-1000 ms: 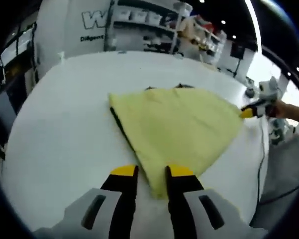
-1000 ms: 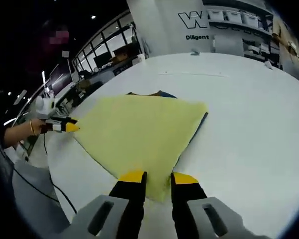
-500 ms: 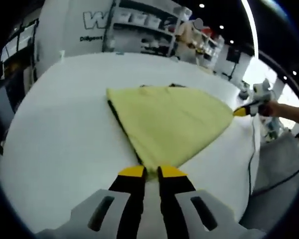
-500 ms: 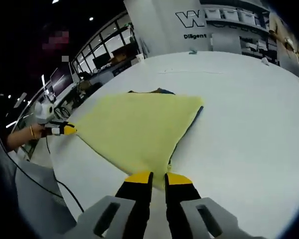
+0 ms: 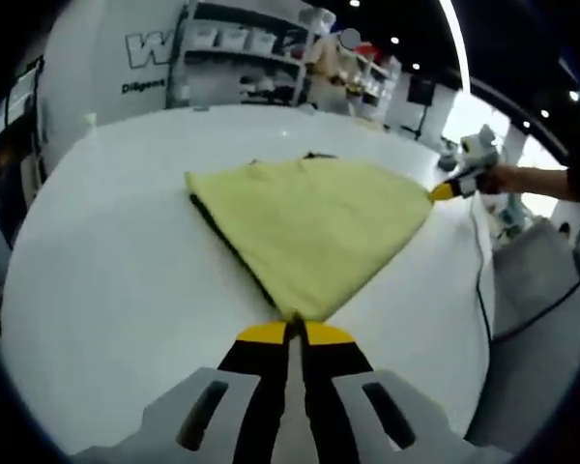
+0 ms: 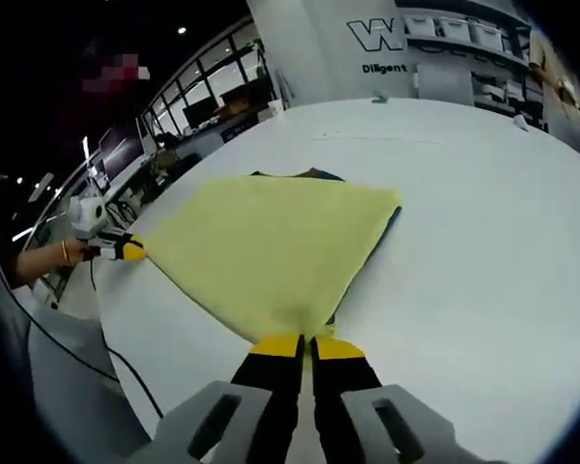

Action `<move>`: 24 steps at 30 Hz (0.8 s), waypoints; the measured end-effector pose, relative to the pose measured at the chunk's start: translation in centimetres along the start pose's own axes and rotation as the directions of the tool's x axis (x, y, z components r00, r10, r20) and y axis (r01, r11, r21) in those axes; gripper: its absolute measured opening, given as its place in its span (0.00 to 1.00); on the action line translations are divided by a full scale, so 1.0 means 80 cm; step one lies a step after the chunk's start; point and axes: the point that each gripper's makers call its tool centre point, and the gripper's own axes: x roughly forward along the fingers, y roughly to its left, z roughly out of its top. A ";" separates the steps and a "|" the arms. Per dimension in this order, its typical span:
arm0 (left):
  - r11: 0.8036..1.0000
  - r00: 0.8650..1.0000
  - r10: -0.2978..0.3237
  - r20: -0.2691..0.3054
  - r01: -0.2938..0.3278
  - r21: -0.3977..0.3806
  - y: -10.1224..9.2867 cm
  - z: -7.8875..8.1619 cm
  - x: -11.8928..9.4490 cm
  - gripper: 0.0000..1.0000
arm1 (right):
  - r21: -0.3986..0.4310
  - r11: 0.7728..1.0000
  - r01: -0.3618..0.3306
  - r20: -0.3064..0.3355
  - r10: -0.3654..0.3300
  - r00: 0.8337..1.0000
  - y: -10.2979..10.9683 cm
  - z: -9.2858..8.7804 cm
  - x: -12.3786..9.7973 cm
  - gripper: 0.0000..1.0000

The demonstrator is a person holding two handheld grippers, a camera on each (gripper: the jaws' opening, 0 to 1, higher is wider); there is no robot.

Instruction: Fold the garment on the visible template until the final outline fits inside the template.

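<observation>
**Inspector:** Garment status: pale yellow soft cloth garment (image 5: 309,227), spread flat near the middle of the round white table (image 5: 106,280). A dark edge (image 5: 227,246) shows along one side beneath it; whether lining or template, I cannot tell.

**Assistant:** Handling?

**Inspector:** Judged light, limp, prone to sagging and creasing. Corners are the sound places to take it, and both near corners are taken. Left gripper (image 5: 290,333): jaws together, pinching the corner nearest it. Right gripper (image 6: 304,345): likewise clamped on its own corner.

**Assistant:** Differences between views?

**Inspector:** The left gripper view places the right gripper (image 5: 445,188) at the cloth's far tip, with a hand (image 5: 522,179) behind it and shelving (image 5: 251,43) beyond. The right gripper view gives the reverse: the left gripper (image 6: 126,249) at the opposite tip, and the garment (image 6: 271,251) with a dark blue patch (image 6: 314,175) at its far edge.
</observation>
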 end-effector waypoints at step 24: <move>0.972 0.994 -0.038 -0.099 0.060 0.228 0.007 -0.015 -0.001 0.00 | 0.061 0.998 0.004 -0.010 -0.003 1.000 -0.015 -0.009 -0.004 0.00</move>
